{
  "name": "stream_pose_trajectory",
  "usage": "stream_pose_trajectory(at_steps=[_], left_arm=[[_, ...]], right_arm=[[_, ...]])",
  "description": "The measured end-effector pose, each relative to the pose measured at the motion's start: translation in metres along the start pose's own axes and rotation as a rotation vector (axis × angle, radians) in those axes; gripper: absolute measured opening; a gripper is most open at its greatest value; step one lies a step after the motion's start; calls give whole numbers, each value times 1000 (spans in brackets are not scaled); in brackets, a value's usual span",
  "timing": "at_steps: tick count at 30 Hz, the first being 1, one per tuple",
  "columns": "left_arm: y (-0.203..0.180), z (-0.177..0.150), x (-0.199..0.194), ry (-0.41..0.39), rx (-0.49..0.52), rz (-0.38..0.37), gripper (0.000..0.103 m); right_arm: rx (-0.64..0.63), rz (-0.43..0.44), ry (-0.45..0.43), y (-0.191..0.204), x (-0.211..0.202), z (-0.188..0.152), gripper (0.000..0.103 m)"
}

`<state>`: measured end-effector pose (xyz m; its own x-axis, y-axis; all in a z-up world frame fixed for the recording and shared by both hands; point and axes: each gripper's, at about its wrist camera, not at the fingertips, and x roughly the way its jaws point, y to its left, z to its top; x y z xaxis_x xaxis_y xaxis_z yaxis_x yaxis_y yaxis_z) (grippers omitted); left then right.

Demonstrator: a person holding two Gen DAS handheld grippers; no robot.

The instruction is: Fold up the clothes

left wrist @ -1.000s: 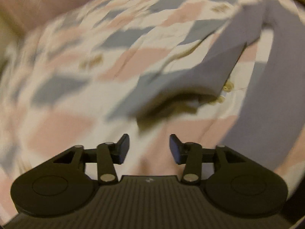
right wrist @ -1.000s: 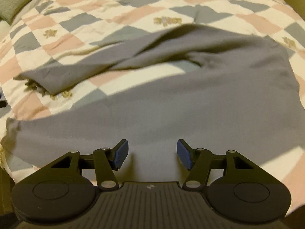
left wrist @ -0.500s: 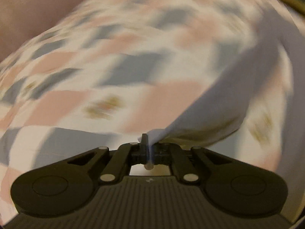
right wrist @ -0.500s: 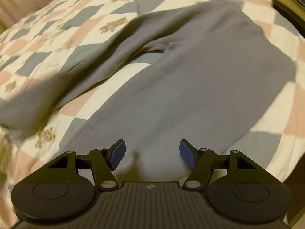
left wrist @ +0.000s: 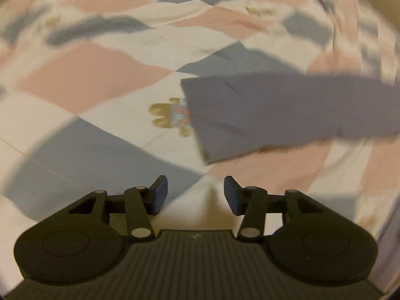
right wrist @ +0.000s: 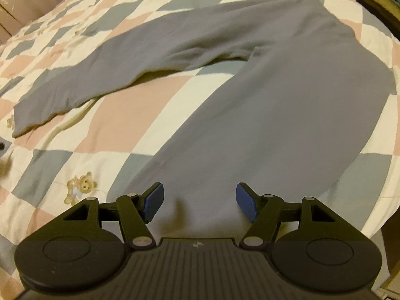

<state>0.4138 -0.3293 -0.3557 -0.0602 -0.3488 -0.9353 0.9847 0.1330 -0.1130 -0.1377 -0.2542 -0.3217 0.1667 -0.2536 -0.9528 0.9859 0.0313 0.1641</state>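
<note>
Seen from the left wrist, the left gripper (left wrist: 195, 193) is held above the quilt (left wrist: 100, 80) with its jaws opening; nothing is gripped between the blue pads (left wrist: 160, 195), and only bare patchwork is seen under the gap. Just ahead and to the right, the hem end of one leg of the grey trousers (left wrist: 262, 115) is laid flat, its cut edge beside a small teddy bear print (left wrist: 170, 117). Open quilt is left all around the fingers, though much of this view is blurred. No writing can be read.

From the right wrist, the right gripper (right wrist: 200, 201) is held with its jaws wide apart and nothing clamped; the pads (right wrist: 246, 201) are poised over the nearer leg of the grey trousers (right wrist: 275, 100), whether touching cannot be told. The garment is spread across the quilt (right wrist: 125, 125), its legs splayed apart. The far leg ends near the quilt's left edge. A bear print (right wrist: 80, 187) is seen beside the left finger.
</note>
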Motion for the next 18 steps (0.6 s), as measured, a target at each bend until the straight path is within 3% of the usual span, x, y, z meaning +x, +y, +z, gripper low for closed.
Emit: stream_pose_trajectory(at_steps=[5,6,7,8,13,18], left_arm=[[14,14,32,-18,-226,-47,52],[16,16,39,-17,-258,-82,45],[16,18,45,-11,-268,-98,14],[13,20,49,4,-257,-92,0],[-1,18,17,-84,-22,109,1],[-17,11,37,-39,174,288,8]], right_arm=[[-24,-8,29,15,6,-3,69],[-29,-9,31,17,6,-3,69],[-34,-11,31,18,6,-3,69],[-36,-15,28,18,6,-3,69],[-10,-34,-6,5,-4,-2,69],[52,-41,-1,-21,-3,-7,69]])
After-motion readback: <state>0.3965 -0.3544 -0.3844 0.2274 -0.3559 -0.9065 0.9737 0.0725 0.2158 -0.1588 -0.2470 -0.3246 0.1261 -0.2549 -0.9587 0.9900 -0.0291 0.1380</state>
